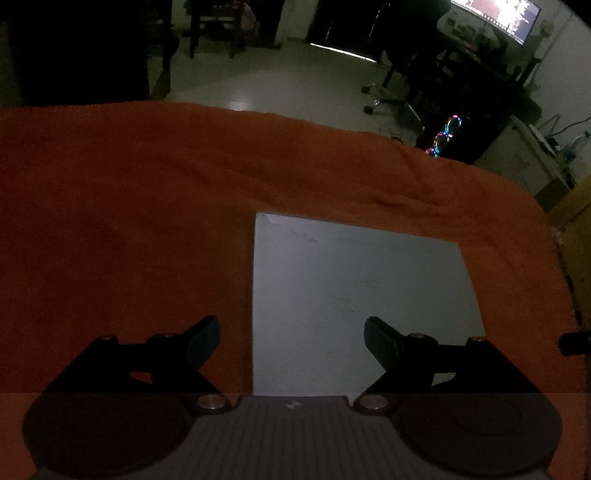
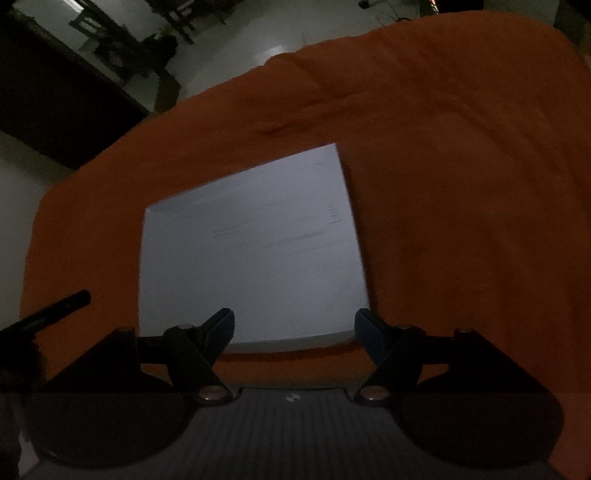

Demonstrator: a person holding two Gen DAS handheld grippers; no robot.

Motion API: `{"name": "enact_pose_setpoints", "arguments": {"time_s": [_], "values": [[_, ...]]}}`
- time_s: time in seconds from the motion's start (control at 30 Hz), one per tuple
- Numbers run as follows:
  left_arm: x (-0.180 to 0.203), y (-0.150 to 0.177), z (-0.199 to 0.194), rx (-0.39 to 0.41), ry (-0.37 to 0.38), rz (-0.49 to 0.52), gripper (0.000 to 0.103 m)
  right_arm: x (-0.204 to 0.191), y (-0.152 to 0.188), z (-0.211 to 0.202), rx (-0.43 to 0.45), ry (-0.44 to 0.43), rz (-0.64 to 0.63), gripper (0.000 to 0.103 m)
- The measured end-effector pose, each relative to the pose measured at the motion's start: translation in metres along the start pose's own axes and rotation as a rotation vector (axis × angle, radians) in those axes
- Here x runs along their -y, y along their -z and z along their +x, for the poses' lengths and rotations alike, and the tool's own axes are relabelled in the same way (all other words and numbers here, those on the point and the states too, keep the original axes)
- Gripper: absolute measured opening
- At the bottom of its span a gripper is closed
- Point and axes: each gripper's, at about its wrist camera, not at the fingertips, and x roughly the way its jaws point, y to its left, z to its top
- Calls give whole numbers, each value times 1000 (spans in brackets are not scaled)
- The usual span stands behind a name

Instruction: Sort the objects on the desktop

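Dim room; desk under a rumpled orange cloth (image 1: 147, 206). White sheet (image 1: 351, 288) lies flat on it, a black pen (image 2: 55, 310) just beside. Left gripper (image 1: 291, 339) and right gripper (image 2: 294, 332): jaws wide, empty. Risk: the sheet lies flush, so jaws may snag cloth instead.

Both views are very dim and grainy. The white sheet (image 1: 354, 295) is the brightest surface; a lit monitor (image 1: 495, 14) and coloured computer-case lights (image 1: 445, 134) glow far off. Fisheye curvature bends the orange cloth (image 2: 461, 184), whose edges are smeared.
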Motion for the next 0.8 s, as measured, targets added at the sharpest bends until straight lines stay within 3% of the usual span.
{"name": "enact_pose_setpoints", "arguments": {"time_s": [0.3, 0.47, 0.63, 0.8], "values": [[-10, -11, 47, -52, 23, -10, 84, 4, -27, 39, -22, 23, 9, 76], [-13, -19, 80, -80, 44, -4, 84, 6, -54, 80, -25, 0, -78, 82], [-24, -23, 114, -104, 48, -34, 84, 20, -82, 120, 1, 74, -105, 84], [-36, -18, 140, -143, 99, -64, 84, 36, -90, 163, -96, 54, -91, 84]]}}
